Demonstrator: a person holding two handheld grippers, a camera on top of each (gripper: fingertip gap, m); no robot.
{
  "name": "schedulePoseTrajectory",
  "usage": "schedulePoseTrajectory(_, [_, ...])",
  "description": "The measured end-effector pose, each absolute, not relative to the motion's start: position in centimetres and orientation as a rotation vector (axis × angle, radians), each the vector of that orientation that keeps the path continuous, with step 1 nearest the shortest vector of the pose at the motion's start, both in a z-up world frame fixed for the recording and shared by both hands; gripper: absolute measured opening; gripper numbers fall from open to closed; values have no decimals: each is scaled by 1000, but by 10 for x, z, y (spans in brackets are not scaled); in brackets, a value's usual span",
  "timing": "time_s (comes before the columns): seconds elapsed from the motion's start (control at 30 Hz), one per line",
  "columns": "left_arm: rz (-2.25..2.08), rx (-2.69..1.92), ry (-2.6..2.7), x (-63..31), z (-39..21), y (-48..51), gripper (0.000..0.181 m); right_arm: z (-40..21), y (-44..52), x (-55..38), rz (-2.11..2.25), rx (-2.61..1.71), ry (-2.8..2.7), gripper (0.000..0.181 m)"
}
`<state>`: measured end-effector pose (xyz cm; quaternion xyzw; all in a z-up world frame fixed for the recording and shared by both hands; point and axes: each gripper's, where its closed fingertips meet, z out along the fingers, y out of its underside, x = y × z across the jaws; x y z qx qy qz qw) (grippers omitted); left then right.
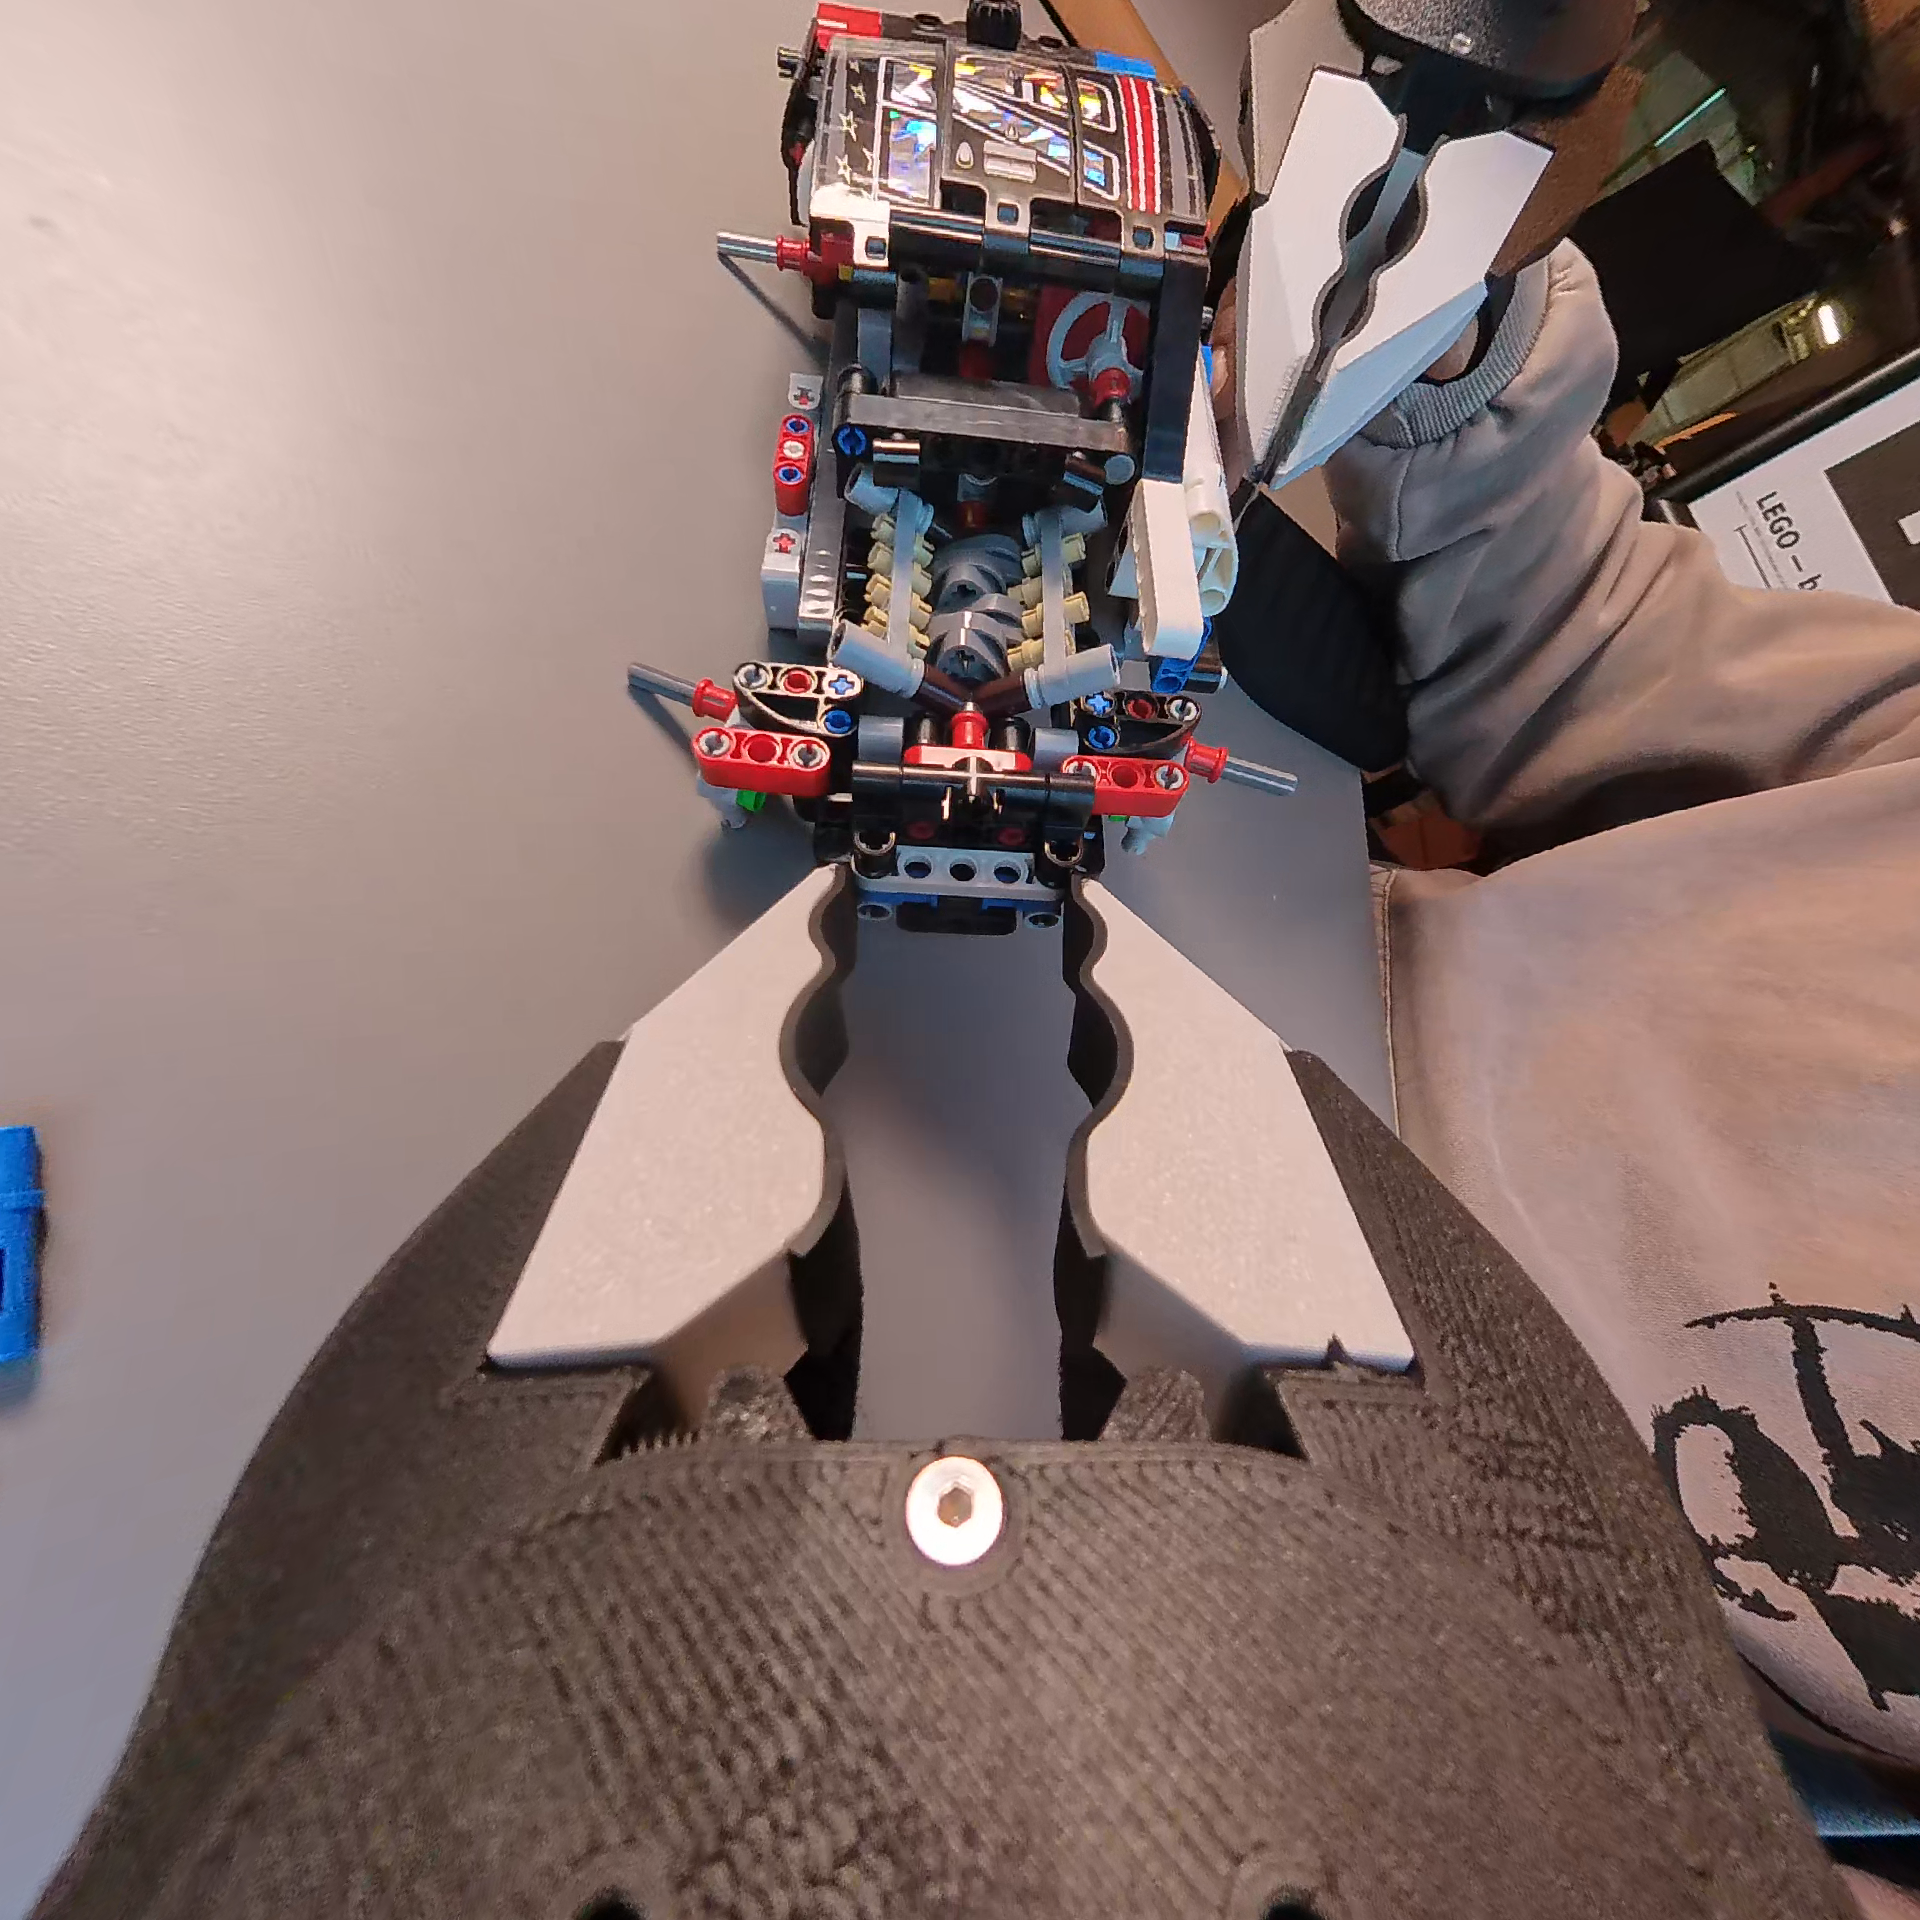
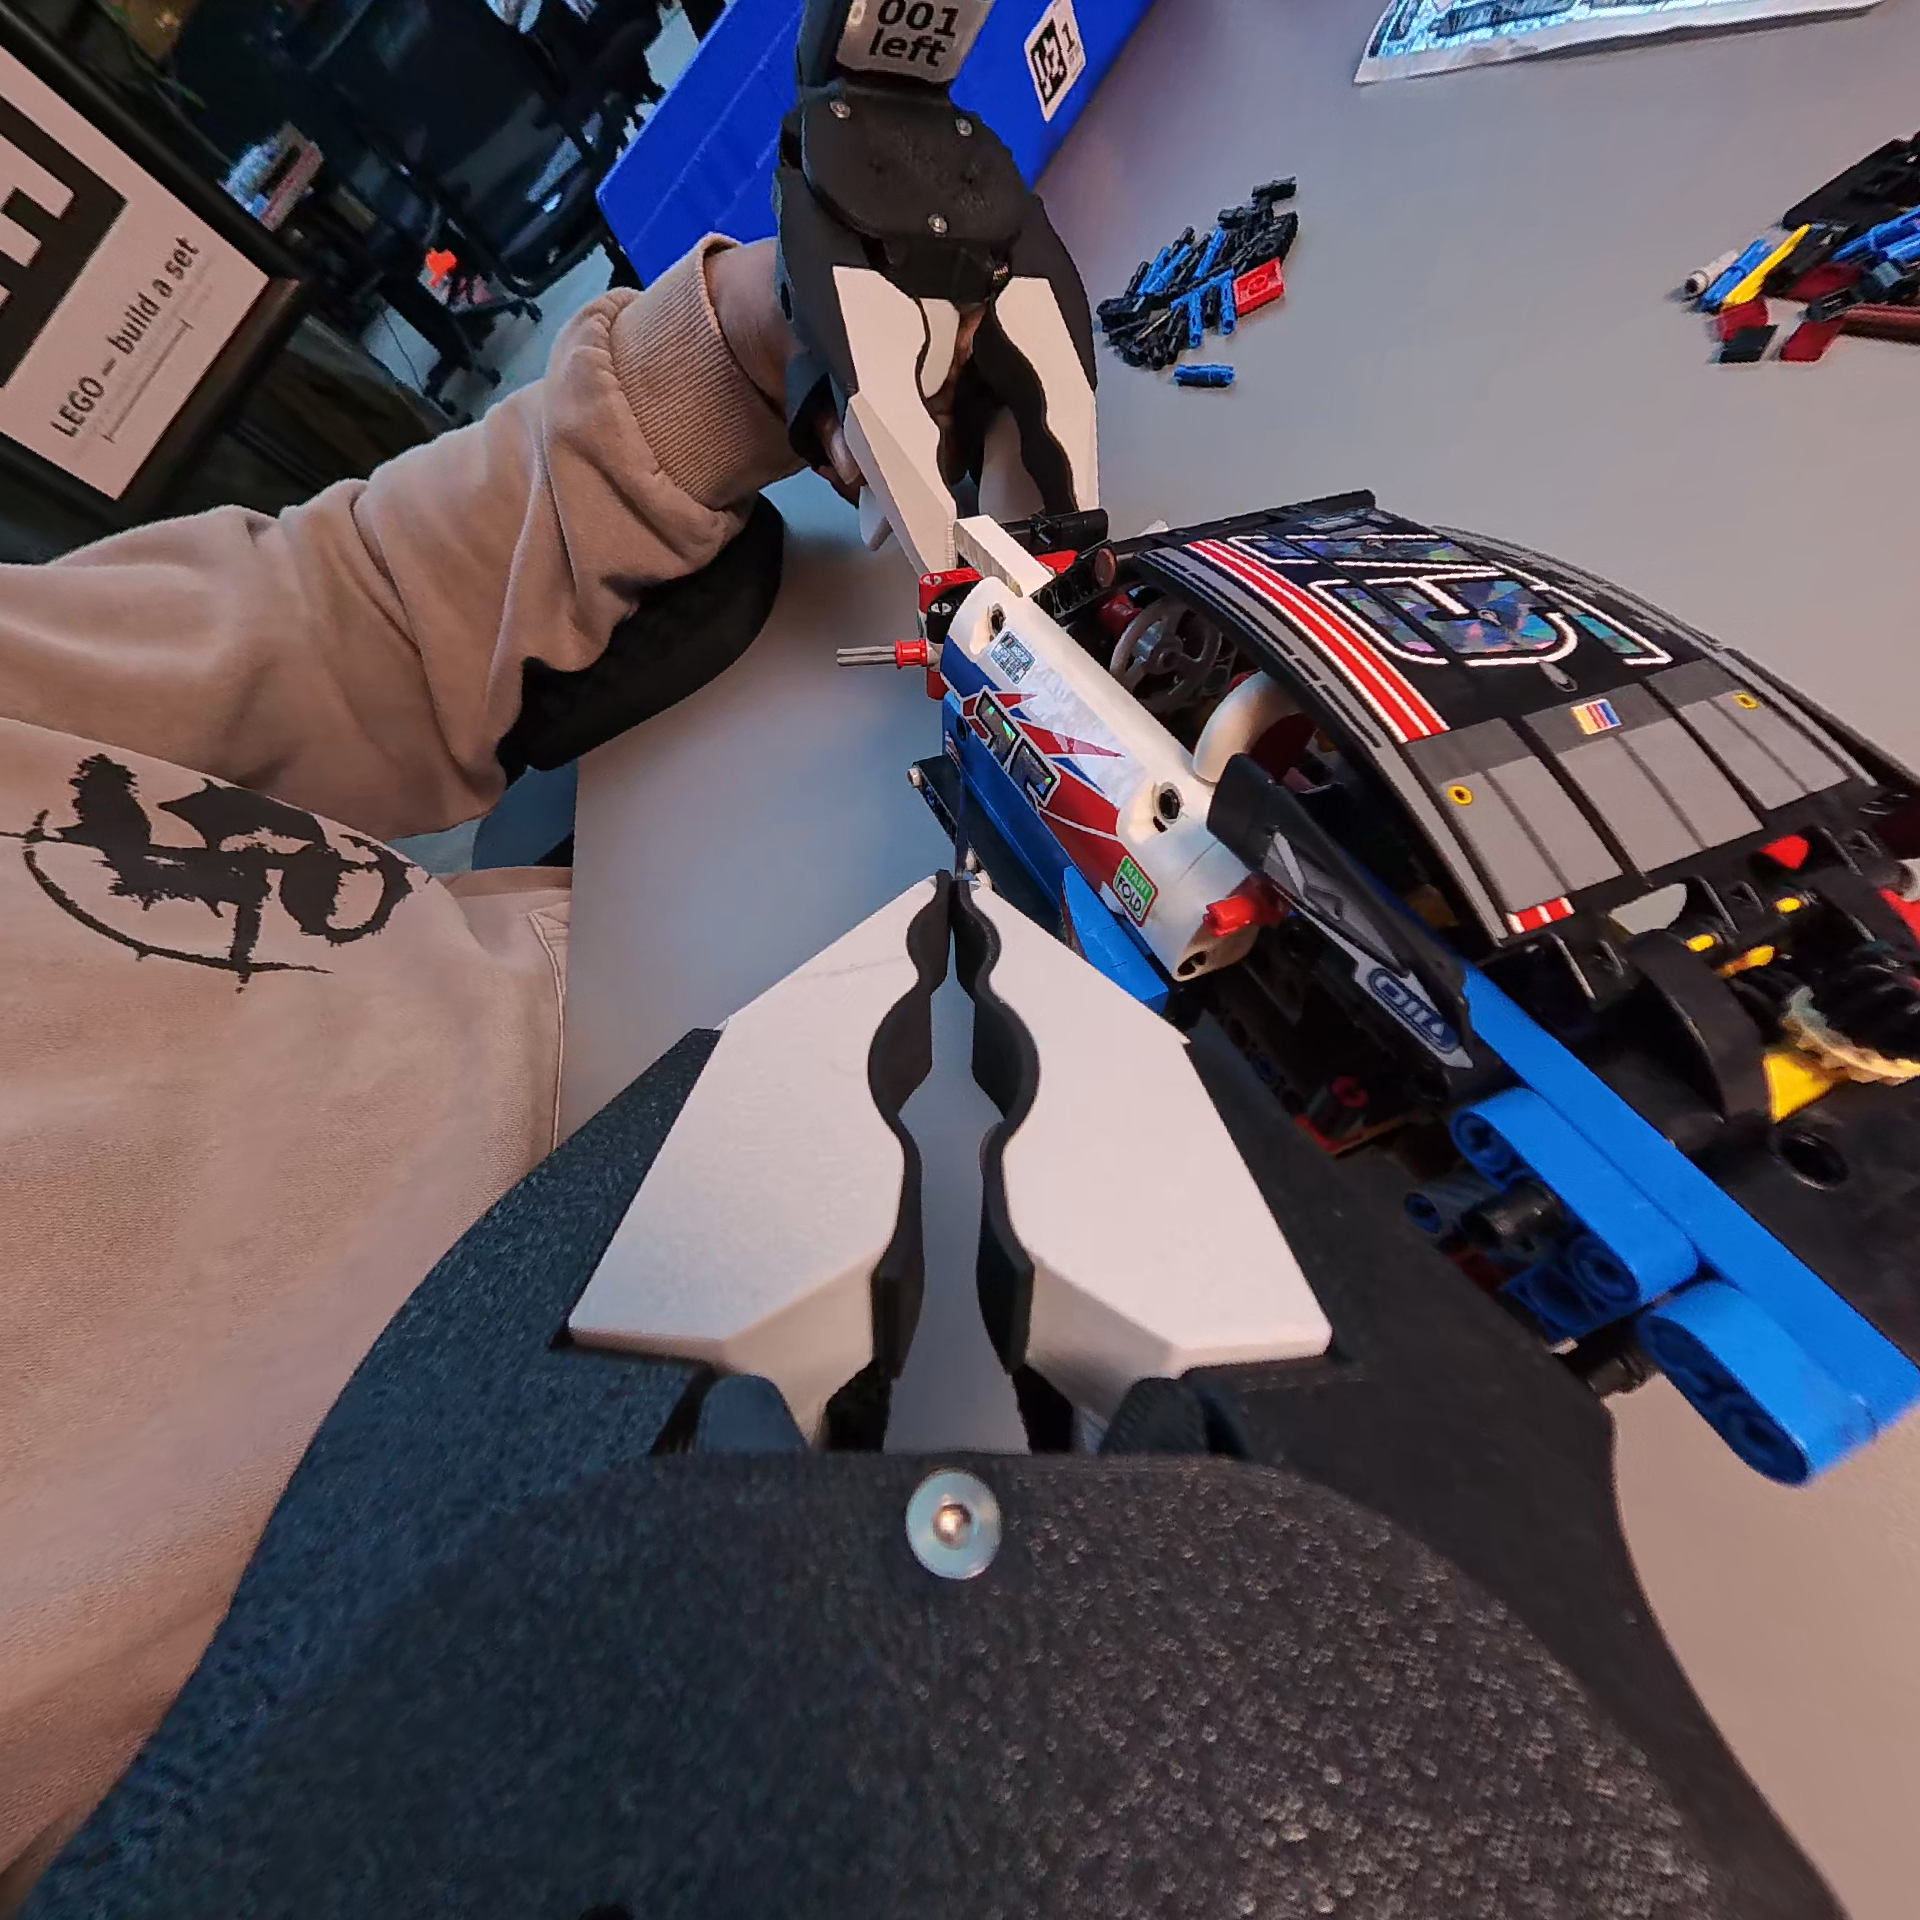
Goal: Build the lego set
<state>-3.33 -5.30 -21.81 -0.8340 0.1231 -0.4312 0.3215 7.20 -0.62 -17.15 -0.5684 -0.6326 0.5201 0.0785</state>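
The lego car [image 1: 997, 468] stands on the grey table, engine end toward my left gripper. It has a black roof with shiny stickers and a white and blue side panel [image 2: 1081, 769]. My left gripper [image 1: 961, 894] is clamped on the car's front end, one fingertip on each side; it also shows in the right wrist view [image 2: 1003, 540]. My right gripper [image 2: 951, 888] is shut at the car's white side panel, and a thin dark strip [image 2: 962, 831] sticks out of its tips, seen edge-on. The right gripper also shows in the left wrist view [image 1: 1276, 473].
Piles of loose black, blue and red pieces [image 2: 1195, 291] [image 2: 1818, 281] lie farther out on the table. A blue bin [image 2: 727, 135] and a printed sheet [image 2: 1558, 31] sit at the back. The table edge [image 1: 1371, 935] is close to the person's body. A blue object [image 1: 16, 1247] lies at the left. Spacing between my two grippers at the tips: around 12 cm.
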Motion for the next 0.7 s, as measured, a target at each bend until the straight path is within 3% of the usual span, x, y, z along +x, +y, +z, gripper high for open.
schedulePoseTrajectory(0.43, [-1149,-2189,310,-34,-219,-53,38,-136,-13,78,1653,-1549,-1911,0])
schedulePoseTrajectory(0.7, [-1154,-2188,306,-34,-219,-53,38,-163,-17,70,1608,-1618,-1955,0])
